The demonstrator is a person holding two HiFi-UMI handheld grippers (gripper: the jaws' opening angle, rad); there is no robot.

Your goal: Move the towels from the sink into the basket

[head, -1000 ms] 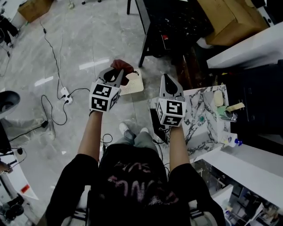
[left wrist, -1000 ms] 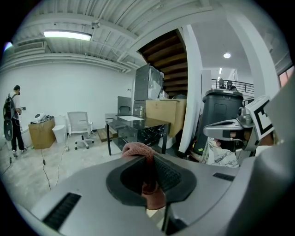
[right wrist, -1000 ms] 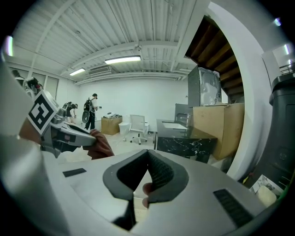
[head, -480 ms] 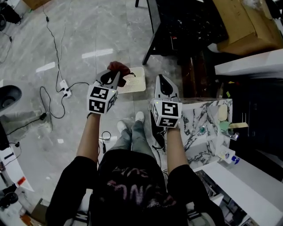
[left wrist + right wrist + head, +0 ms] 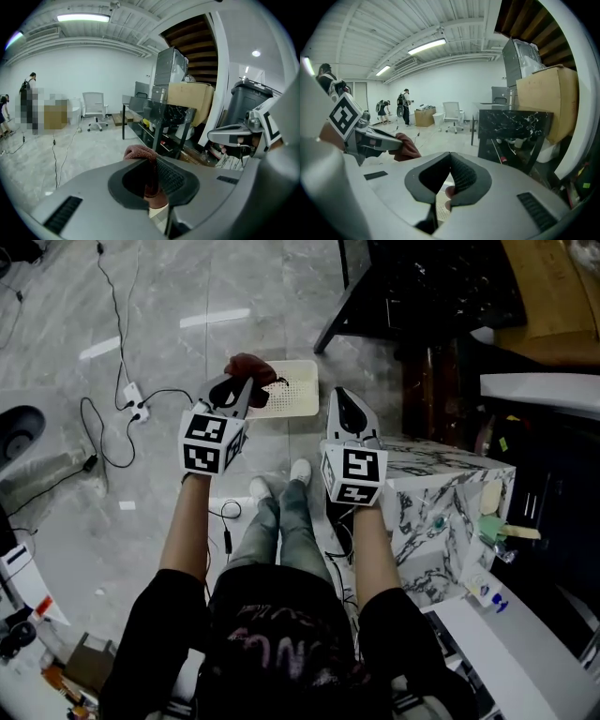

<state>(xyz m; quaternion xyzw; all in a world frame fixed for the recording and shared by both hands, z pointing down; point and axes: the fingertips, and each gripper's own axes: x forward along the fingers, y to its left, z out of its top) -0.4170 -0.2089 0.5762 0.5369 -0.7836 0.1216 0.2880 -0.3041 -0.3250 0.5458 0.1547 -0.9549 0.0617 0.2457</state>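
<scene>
Left tool (image 5: pixel 242 390) is clamping a rust-red cloth towel (image 5: pixel 249 366). A cream perforated plastic basket (image 5: pixel 292 395) is lying just beyond its tip. Right tool (image 5: pixel 341 401) is hanging alongside, jaws narrow, together.

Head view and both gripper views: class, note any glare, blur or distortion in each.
Head view: sharp, with white glare streaks on the glossy floor. Left gripper view: fisheye bowing, dark corners, towel crisp. Right gripper view: same bowing, ceiling light blown out.
</scene>
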